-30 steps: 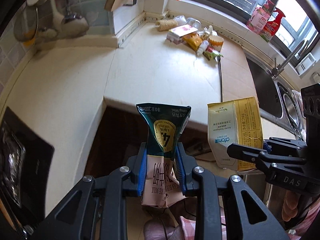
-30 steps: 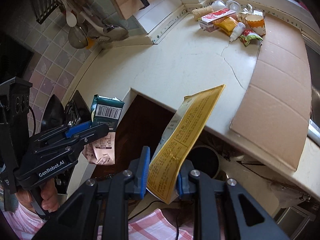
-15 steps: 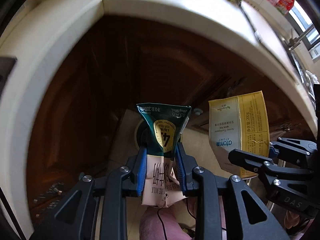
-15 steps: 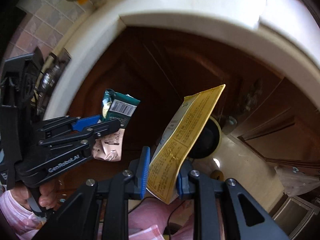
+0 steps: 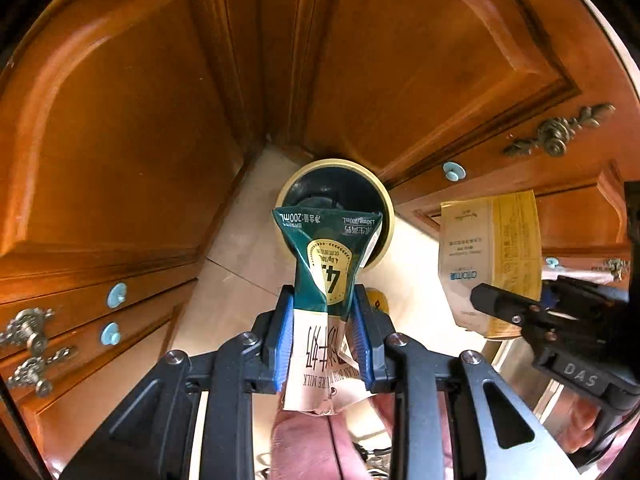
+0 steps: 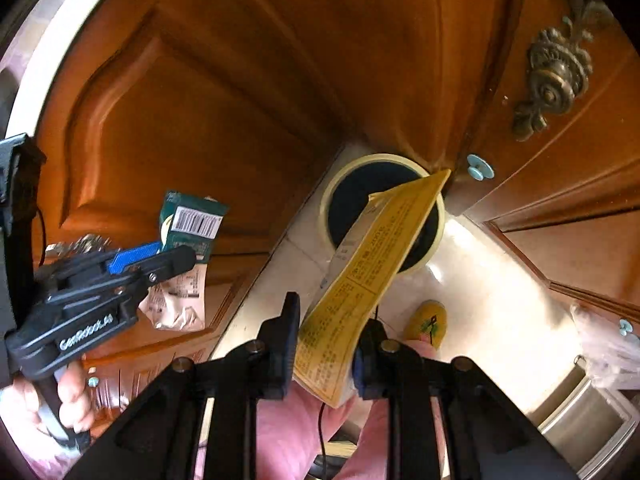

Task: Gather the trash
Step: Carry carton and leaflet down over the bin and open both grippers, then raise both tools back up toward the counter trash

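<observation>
Both grippers have dropped from counter height to the wooden cabinet doors point(image 5: 120, 120). At frame centre, the left gripper point(image 5: 322, 336) fingers clamp a crumpled milk carton point(image 5: 326, 264) over the round bin point(image 5: 384, 196). The right gripper point(image 6: 326, 350) fingers pinch a yellow pouch point(image 6: 372, 264), whose tip overlaps the bin's rim.
</observation>
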